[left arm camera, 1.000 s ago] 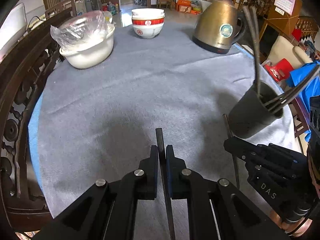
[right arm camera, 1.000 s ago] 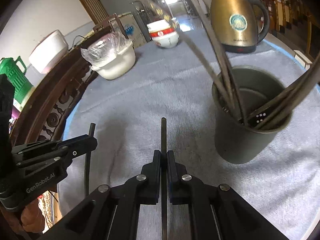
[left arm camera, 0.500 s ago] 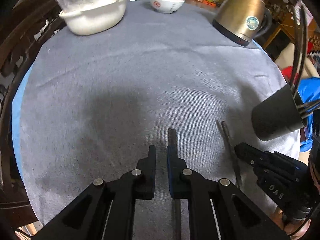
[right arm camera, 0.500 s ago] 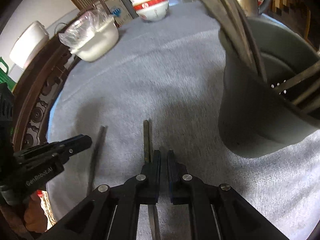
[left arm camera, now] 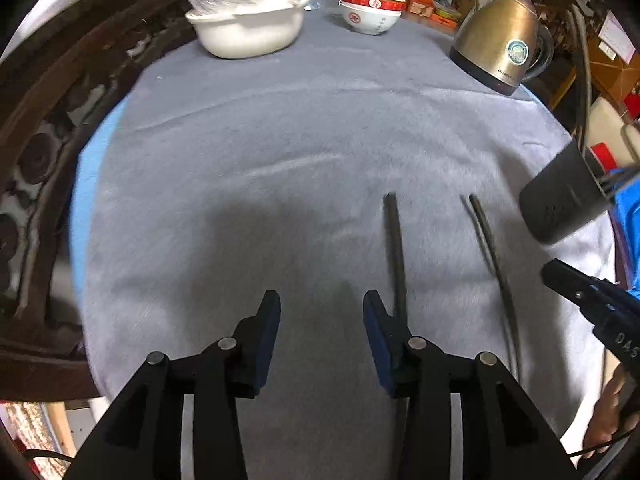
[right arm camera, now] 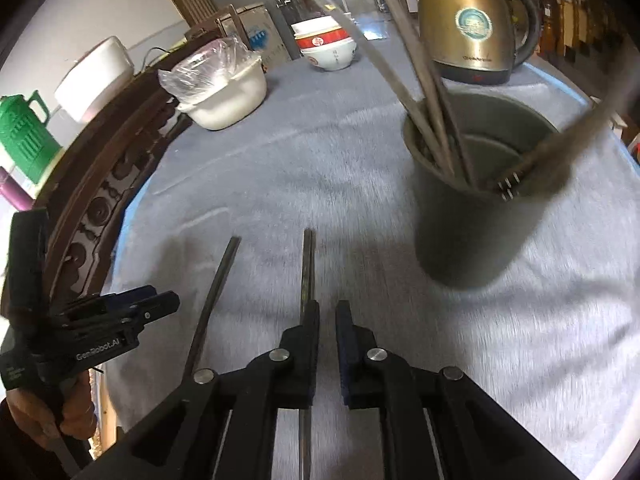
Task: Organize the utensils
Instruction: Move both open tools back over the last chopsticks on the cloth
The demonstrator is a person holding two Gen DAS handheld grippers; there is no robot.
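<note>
Left tongs [left arm camera: 321,322] gape wide, gripping nothing; right tongs [right arm camera: 327,334] parted by a narrow gap, empty too. Two dark slim chopsticks [left arm camera: 396,248] [left arm camera: 494,264] lie side by side, apart, on the grey cloth-covered tabletop [left arm camera: 280,128], near the dark cylindrical utensil holder [right arm camera: 468,236] holding more sticks.

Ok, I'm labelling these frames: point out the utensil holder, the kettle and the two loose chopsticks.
utensil holder [right arm camera: 472,236]: right wrist view, outer wall.
kettle [right arm camera: 460,12]: right wrist view, brass body.
left chopstick [right arm camera: 214,300]: right wrist view, mid-shaft.
right chopstick [right arm camera: 308,268]: right wrist view, shaft beyond the claw.
</note>
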